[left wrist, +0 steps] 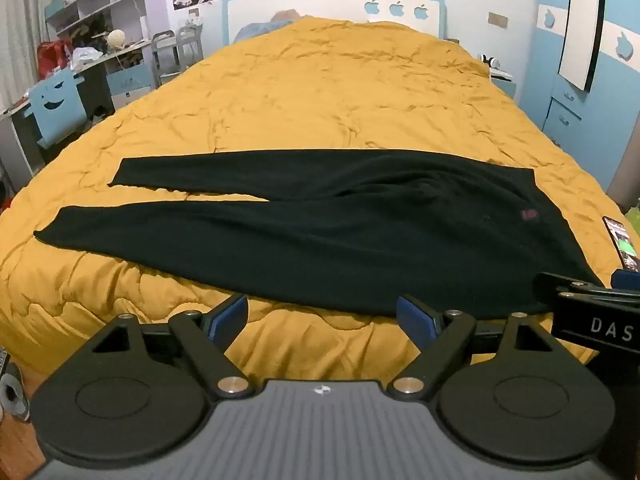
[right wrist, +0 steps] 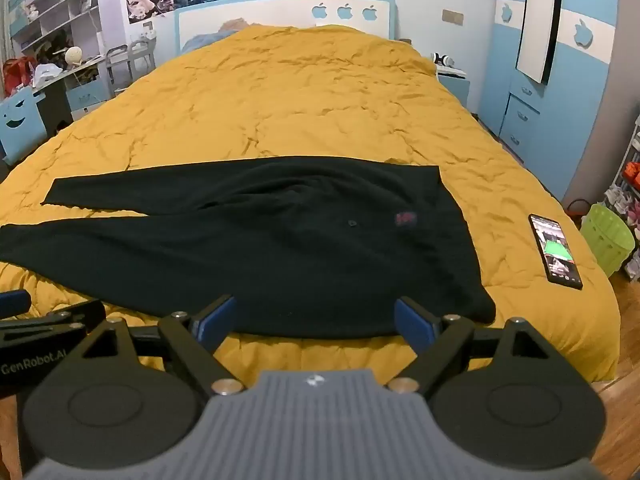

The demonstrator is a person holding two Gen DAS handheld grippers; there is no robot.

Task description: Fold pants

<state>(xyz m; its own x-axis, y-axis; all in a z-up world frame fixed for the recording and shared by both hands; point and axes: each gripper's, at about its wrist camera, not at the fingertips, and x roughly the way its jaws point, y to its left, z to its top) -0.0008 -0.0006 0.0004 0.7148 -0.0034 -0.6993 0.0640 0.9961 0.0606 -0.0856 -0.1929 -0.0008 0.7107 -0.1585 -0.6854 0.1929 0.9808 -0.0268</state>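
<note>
Two tongs spread wide, empty — left tongs (left wrist: 322,316), right tongs (right wrist: 314,320) — both just short of pants (right wrist: 260,248). Pants flat on bed (right wrist: 320,100), long axis crosswise, waistband right, legs left; near hem closest.

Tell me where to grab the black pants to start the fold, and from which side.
Grip the pants along the near edge, coming from the foot of the bed: it lies flat, just ahead of both open grippers. The right gripper probably suits the near waist corner, the left gripper the near leg; the legs run left.
</note>
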